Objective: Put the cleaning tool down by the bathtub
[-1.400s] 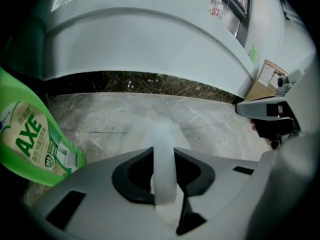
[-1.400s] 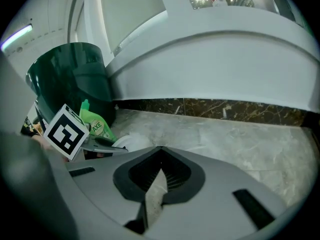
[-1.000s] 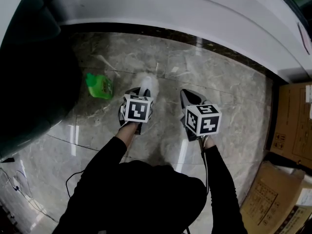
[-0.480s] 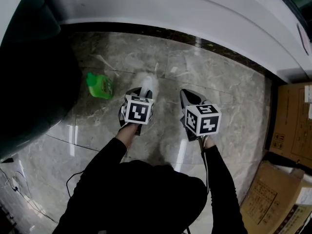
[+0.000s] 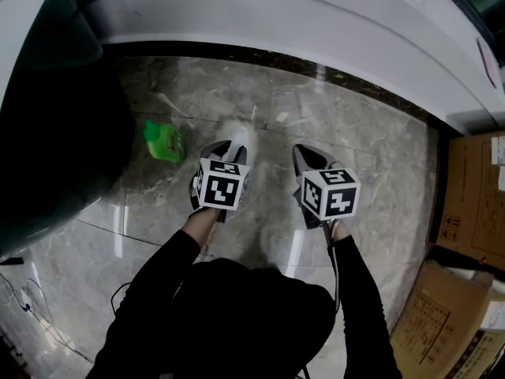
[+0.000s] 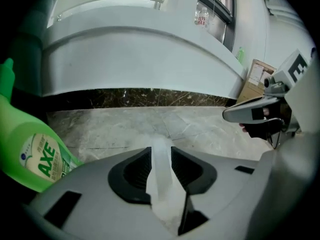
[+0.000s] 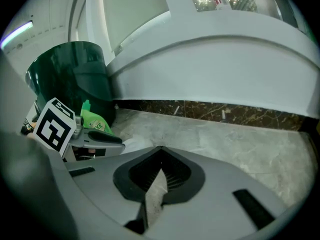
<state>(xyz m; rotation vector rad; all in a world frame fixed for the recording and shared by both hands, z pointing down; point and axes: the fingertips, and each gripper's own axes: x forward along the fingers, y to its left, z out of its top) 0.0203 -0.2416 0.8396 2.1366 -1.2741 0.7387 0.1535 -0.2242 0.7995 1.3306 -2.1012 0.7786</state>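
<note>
Holds left gripper [image 6: 160,156] over grey marble floor [image 5: 355,133], jaws opening with soft white cleaning cloth [image 5: 239,133] between them, centre frame below curved white bathtub [image 5: 276,14]. Holds right gripper [image 7: 160,156] closed, empty.

You had one readable word before you: "AXE", in green letters on the green detergent bottle's [image 6: 29,146] label.

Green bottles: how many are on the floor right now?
1. The green bottle is on the marble floor beside the dark bin, near the bathtub. The bin could hide others.
</note>
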